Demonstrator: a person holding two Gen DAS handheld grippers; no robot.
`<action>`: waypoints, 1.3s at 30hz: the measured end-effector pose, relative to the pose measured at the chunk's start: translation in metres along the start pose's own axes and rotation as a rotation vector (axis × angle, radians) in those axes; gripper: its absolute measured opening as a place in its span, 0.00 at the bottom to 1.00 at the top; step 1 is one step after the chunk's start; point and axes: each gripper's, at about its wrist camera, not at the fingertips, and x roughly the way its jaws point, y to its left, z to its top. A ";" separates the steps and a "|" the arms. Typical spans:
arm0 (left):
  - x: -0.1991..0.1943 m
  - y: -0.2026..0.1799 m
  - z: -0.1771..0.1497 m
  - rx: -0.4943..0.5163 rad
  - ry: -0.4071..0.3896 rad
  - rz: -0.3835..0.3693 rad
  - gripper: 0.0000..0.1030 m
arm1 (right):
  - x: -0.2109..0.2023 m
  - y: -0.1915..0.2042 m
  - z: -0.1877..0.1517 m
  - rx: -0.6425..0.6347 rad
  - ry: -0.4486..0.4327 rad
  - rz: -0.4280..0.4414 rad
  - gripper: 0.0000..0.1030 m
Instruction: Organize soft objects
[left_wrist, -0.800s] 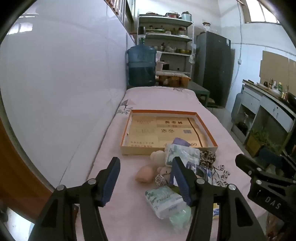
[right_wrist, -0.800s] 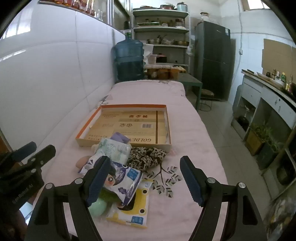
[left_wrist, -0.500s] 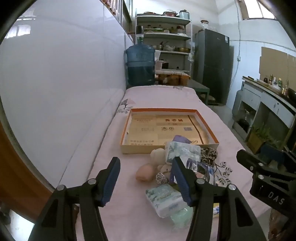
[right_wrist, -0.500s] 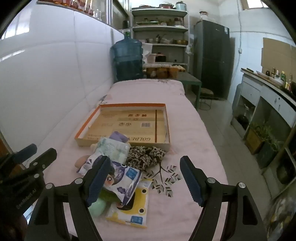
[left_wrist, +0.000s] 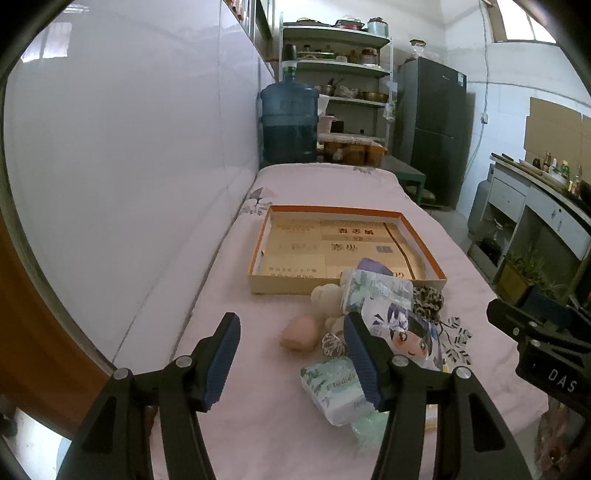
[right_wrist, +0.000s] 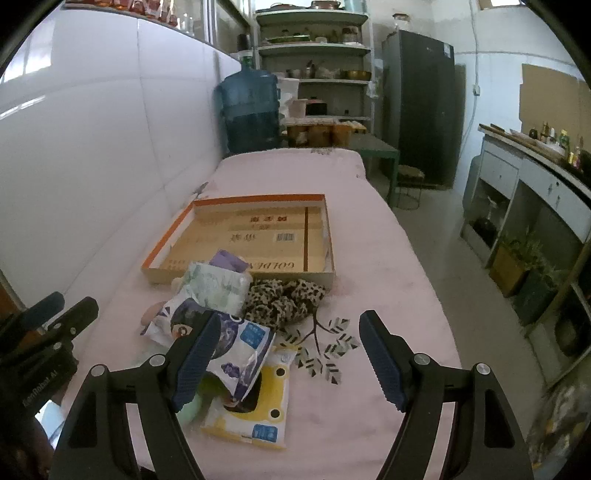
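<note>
A heap of soft things lies on the pink-covered table in front of a shallow orange-rimmed cardboard box, whose inside shows nothing in it. In the heap are a pink ball, a cream plush, a green-white tissue pack, a cartoon-printed pouch, leopard-print fabric, a yellow pack and a second tissue pack. My left gripper hangs open above the heap's left side, near the pink ball. Over the heap's near right side my right gripper stands wide open. Neither holds anything.
A white tiled wall runs along the table's left edge. A blue water jug, shelves and a dark fridge stand beyond the far end. To the right is the floor, then a grey cabinet and potted plants.
The heap and box sit slightly higher in both views than before, a small shift of both hands. Both pairs of jaws stand as wide as before. Nothing on the table has moved.
</note>
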 end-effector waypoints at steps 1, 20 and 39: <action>0.001 0.001 -0.001 0.000 0.002 -0.001 0.57 | 0.001 0.000 0.000 0.000 0.003 0.000 0.76; 0.005 -0.001 -0.005 0.002 0.014 -0.008 0.57 | 0.013 0.006 -0.006 -0.011 0.035 0.024 0.76; 0.006 -0.002 -0.005 -0.002 0.018 -0.014 0.57 | 0.016 0.013 -0.005 -0.028 0.050 0.047 0.76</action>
